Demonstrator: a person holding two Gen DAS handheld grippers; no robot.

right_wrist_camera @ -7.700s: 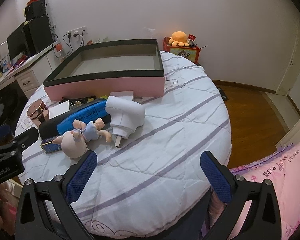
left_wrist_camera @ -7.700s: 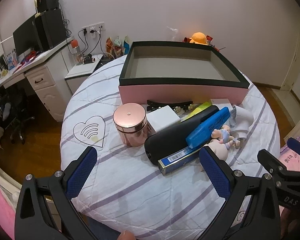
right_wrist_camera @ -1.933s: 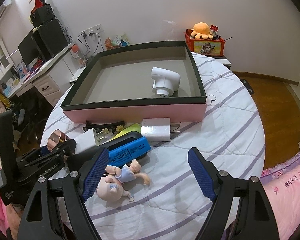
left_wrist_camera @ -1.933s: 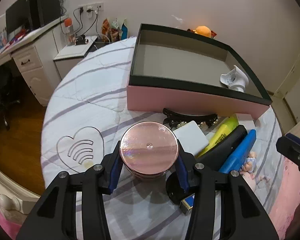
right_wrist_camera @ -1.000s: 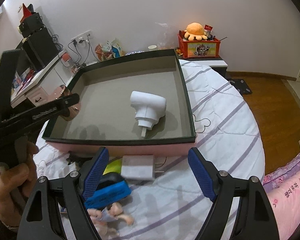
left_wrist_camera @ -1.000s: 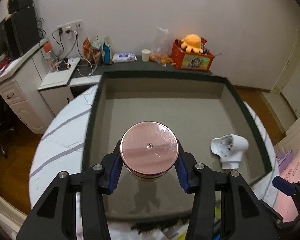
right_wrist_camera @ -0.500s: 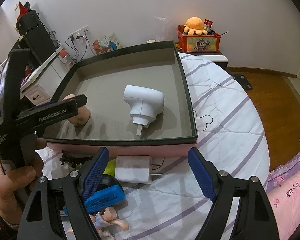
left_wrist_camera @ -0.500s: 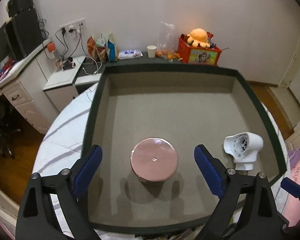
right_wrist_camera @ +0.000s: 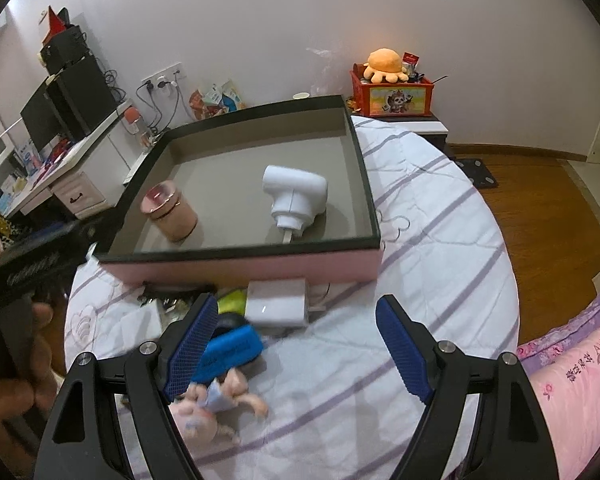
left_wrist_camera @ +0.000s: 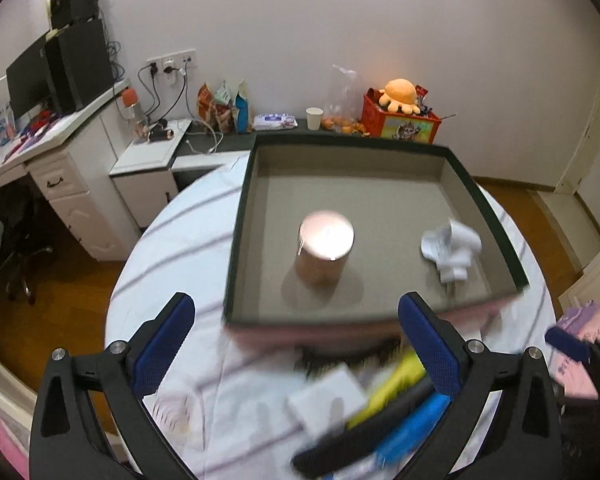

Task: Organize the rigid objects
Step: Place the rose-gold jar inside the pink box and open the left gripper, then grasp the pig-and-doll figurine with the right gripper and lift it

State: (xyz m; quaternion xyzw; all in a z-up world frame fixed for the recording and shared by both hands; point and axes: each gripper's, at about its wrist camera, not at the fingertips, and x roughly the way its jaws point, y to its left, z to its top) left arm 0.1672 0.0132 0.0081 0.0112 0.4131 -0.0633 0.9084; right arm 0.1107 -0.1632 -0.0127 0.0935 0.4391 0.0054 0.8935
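Rose-gold jar (left_wrist_camera: 326, 249): upright, frame centre, inside pink tray (left_wrist_camera: 236, 240). White plug adapter (left_wrist_camera: 452, 250): on its side, right.

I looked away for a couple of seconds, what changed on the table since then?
The left gripper carried the rose-gold jar into the box, let go and is opening as it backs away. The white adapter stayed in the box; the right gripper remains open and empty.

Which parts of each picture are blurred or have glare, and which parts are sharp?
Left wrist view: the objects on the striped cloth near the open left claw are smeared, and glare whitens the lid of the round rose-gold metal jar. Right wrist view: mostly sharp, though the small pink doll is soft; fisheye bends both.
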